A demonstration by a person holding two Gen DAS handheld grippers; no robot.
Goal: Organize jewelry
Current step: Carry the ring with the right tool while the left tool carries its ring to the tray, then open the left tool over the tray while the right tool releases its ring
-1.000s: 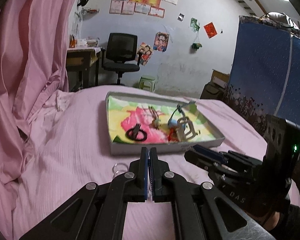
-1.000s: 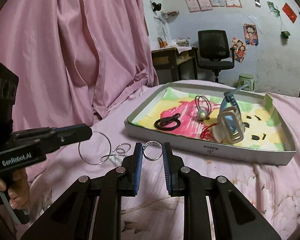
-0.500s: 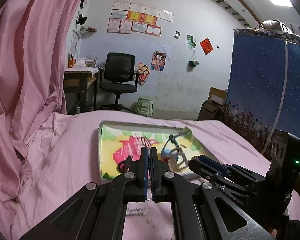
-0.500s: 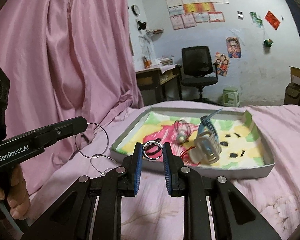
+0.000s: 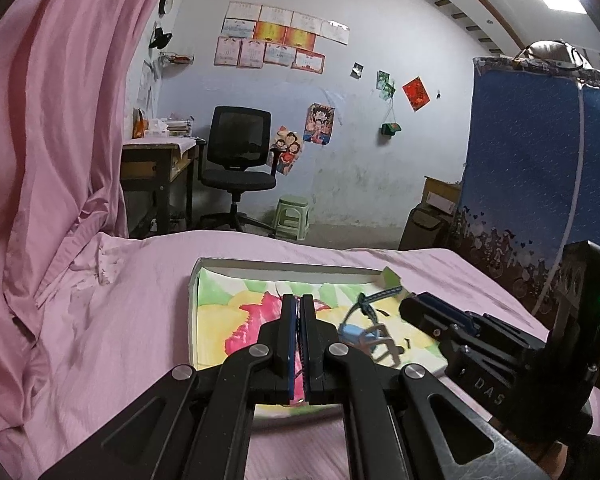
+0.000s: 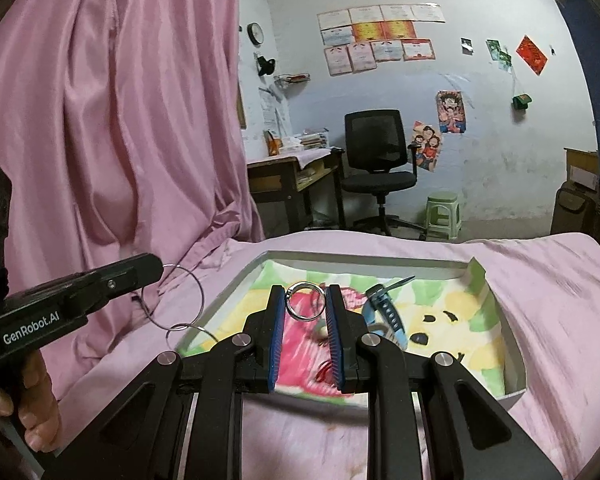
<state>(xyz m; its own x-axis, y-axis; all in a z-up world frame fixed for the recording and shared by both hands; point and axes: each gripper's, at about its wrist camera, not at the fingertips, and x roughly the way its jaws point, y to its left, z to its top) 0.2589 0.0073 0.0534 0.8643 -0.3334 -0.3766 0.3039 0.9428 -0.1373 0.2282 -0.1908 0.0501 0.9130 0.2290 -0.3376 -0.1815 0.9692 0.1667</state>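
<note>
Grippers, two. The right gripper [image 6: 305, 300] is clamped on one small silver ring [image 6: 305, 301], pinched flat between the tips of its blue pads [image 6: 277, 332], above the near part of the tray. The left gripper [image 5: 297, 308] has its jaws drawn together; from the right wrist view its tip [image 6: 150, 270] grips one large wire hoop [image 6: 182, 298], from which further linked wire rings [image 6: 182, 328] hang down beside the tray's left wall. Their count is uncertain: at least one, possibly two, the wire being thin and partly hidden.

Tray, one: shallow white box [image 6: 514, 344] lined with a coloured cartoon paper [image 6: 460, 320], resting on the pink bedsheet [image 6: 560, 280].

Contents of tray, as visible: one blue strap-like band [image 6: 388, 312], upright and tilted, just right of the right gripper's fingers; one small pale bead or pendant [image 6: 321, 330] and a red cord [image 6: 324, 372], both blurred between the fingers. Other items are covered by the grippers.

Surroundings: one pink curtain [image 6: 120, 120]; one black office chair [image 6: 376, 160]; one wooden desk [image 6: 292, 172]; one green stool [image 6: 444, 216]; one blue patterned panel [image 5: 540, 180]; one wall clock [image 6: 255, 33].

Hand, one visible: the person's left hand [image 6: 32, 408] on the left gripper's handle.
</note>
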